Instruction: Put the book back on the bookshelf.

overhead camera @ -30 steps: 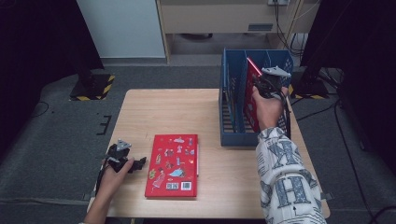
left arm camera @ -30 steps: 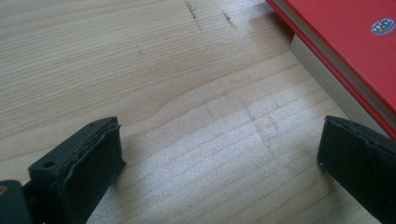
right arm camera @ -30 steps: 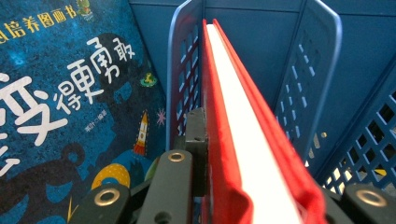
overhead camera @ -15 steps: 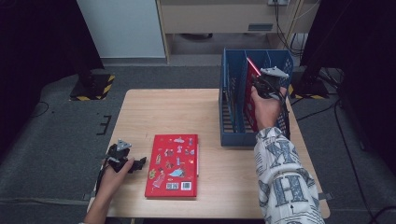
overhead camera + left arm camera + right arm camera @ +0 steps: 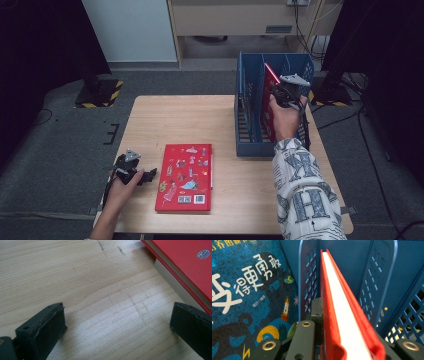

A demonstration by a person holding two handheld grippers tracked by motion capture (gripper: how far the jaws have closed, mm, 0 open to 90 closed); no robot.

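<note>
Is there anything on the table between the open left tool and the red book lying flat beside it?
Nothing visible. The left tool sits open on bare wood of the table, and the flat red book lies just off its right jaw, with only wood grain between them in the left gripper view.

A blue plastic slotted rack (image 5: 248, 131) stands at the wooden table's (image 5: 190, 120) far right edge. A red hardcover book (image 5: 270, 107) stands upright inside it. A second red picture book (image 5: 184, 177) lies flat by the near edge, left of the rack.

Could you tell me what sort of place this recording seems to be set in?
Probably a lab or recording workspace: a lone wooden table on grey carpet, black stands with hazard-striped bases, and loose cables. On the table are a blue file rack and a red book.
</note>
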